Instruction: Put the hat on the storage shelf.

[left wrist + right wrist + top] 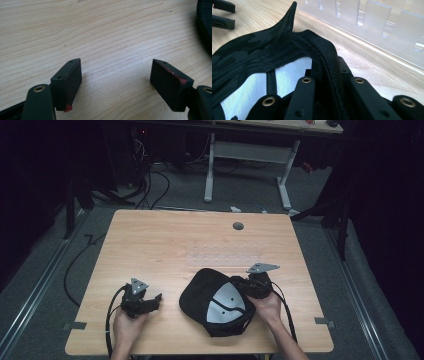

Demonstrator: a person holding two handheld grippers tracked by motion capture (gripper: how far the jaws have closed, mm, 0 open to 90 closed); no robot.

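Two tools work here: my right tool (246, 287) is clenched on the rim of the black cap (215, 302) lying upturned on the tabletop (165, 240); my left tool (149, 301) rests released beside it, and I judge it should grasp the opposite rim next.

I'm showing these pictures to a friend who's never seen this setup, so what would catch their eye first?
Most striking is the black cap lying upside down on the near middle of the wooden table, its white lining facing up. The right gripper is clamped on the cap's edge, fabric bunched between its jaws. The left gripper rests to the cap's left with jaws wide apart over bare wood.
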